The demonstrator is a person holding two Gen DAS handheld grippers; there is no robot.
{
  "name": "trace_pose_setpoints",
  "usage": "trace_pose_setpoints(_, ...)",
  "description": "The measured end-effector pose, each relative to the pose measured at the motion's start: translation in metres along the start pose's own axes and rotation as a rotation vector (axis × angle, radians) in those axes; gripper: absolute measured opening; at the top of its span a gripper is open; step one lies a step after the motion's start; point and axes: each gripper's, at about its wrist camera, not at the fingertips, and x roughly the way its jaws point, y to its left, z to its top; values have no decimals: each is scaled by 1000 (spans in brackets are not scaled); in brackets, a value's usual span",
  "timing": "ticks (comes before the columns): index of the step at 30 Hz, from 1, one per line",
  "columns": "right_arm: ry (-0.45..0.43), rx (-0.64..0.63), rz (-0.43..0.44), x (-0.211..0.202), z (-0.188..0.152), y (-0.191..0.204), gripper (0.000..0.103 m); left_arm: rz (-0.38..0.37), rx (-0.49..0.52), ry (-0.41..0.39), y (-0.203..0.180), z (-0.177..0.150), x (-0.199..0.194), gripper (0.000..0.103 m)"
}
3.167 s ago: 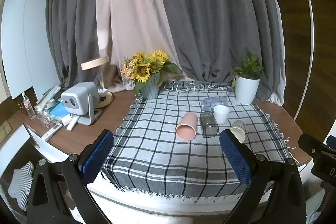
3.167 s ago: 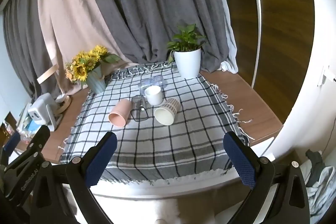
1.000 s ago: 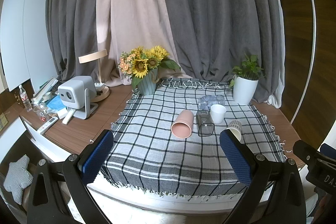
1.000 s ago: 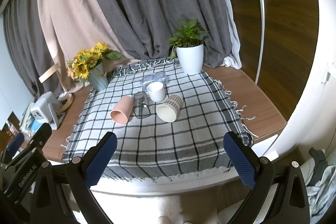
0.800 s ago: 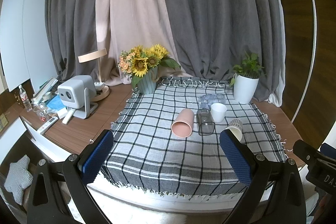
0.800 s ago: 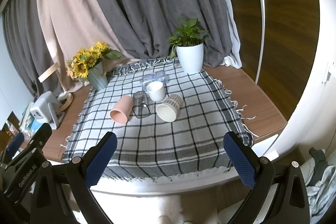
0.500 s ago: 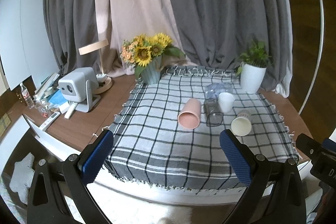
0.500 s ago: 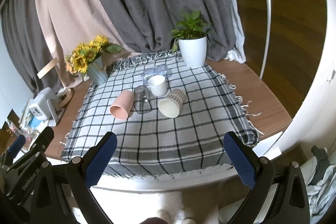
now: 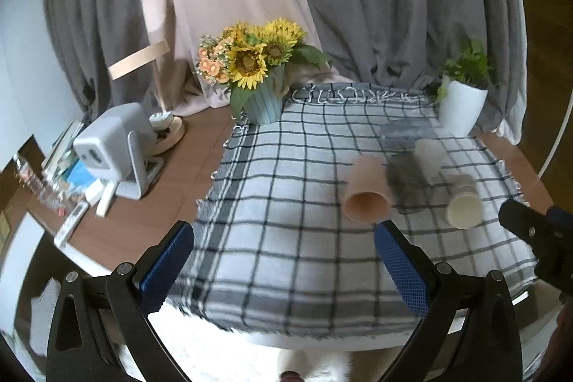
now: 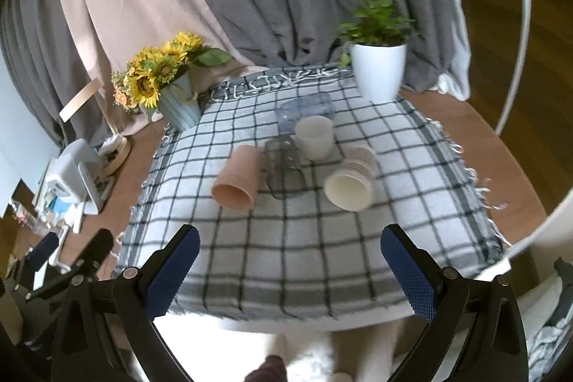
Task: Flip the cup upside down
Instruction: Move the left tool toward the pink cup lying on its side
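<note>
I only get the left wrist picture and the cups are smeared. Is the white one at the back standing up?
Observer: Yes. In the right wrist view the white cup stands upright, mouth up.
Operator: And that grey smudge beside it?
Observer: A clear glass lying on its side, between the pink cup and the striped cup.
Operator: Is the other gripper holding anything?
Observer: No. The right gripper is open and empty, short of the cups.

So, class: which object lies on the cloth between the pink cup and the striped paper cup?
A clear dark glass lies on its side between the pink cup and the striped paper cup; the right wrist view shows it best.
</note>
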Motion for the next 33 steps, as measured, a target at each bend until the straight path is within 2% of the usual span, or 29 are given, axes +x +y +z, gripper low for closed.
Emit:
trace_pose_setpoints(8,62,-7,16,72,39,61,101,-45,21,76,40,33,72,103)
trace_pose_setpoints(14,127,-14,17,127,59,91,98,-74,40,133,47,48,122,103)
trace_pose_setpoints(20,244,5,15,185,72,98,88,-101,59,195,47,54,165,103)
trace_pose_setpoints(25,315,32,1,217,73,94,85,-124,66,250,44,56,194,103)
trace_pose_setpoints(33,383,35,-18,255,73,93,84,-134,85,305,41,53,227,103)
